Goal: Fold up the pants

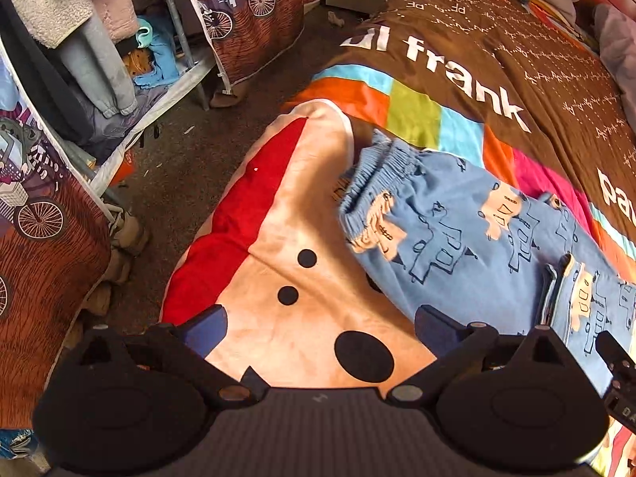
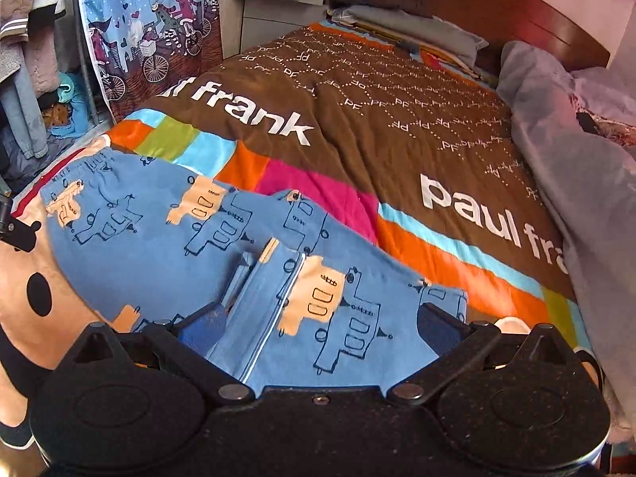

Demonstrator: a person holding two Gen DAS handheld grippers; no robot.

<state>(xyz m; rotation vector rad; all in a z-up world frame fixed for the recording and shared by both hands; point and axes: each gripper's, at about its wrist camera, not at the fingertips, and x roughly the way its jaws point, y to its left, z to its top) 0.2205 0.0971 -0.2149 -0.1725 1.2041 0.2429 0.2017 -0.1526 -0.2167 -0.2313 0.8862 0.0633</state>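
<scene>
Item: blue printed pants [image 2: 167,246], lower centre of the right wrist view, laid on the bedspread [image 2: 357,127]. Leg ends doubled back over the body, waistband [image 1: 381,159] toward the frame's upper left; one fold apparently made, flat so the crease holds.

Left gripper [image 1: 320,328]: jaws spread wide, empty, over the peach dotted blanket [image 1: 294,222] at lower centre, beside the pants.

Right gripper [image 2: 322,324]: jaws wide, nothing gripped, above the folded leg ends; seemingly let go to re-grip for another fold.
</scene>
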